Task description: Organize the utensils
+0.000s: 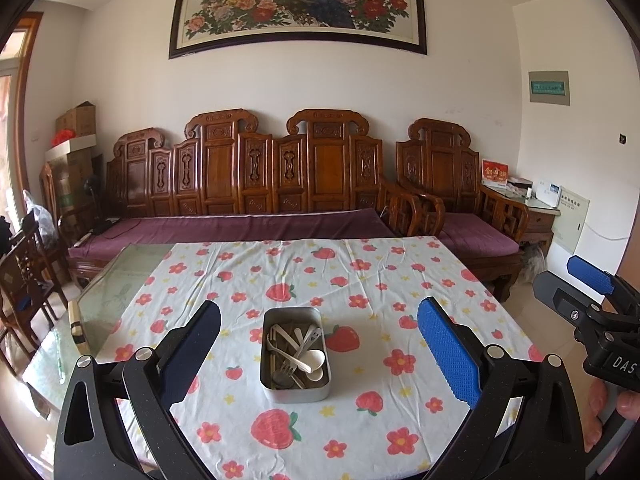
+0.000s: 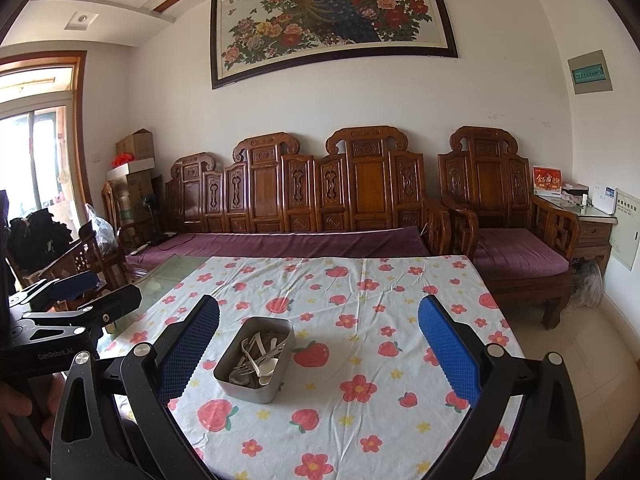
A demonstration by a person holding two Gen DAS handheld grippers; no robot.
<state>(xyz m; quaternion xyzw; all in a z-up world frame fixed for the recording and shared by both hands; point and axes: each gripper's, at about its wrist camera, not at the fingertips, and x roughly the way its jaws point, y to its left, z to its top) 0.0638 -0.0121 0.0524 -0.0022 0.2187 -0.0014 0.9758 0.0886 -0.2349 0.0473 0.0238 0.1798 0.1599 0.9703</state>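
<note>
A rectangular metal tin (image 1: 295, 394) (image 2: 230, 380) stands in the middle of the table on a strawberry-print cloth (image 1: 360, 280) (image 2: 360, 300). It holds several utensils (image 1: 298, 350) (image 2: 258, 356): metal forks, white plastic spoons and chopsticks. My left gripper (image 1: 320, 348) is open and empty, raised above and just in front of the tin. My right gripper (image 2: 320, 348) is open and empty, above the cloth to the right of the tin. Each gripper shows at the edge of the other's view: the right one (image 1: 592, 300), the left one (image 2: 76, 292).
Bare glass tabletop (image 1: 116, 284) (image 2: 164, 280) lies left of the cloth, with a small wooden block (image 1: 76, 326) at its edge. A carved wooden sofa (image 1: 256, 184) and armchair (image 1: 460, 200) stand behind the table. A side table (image 2: 588, 220) is at right.
</note>
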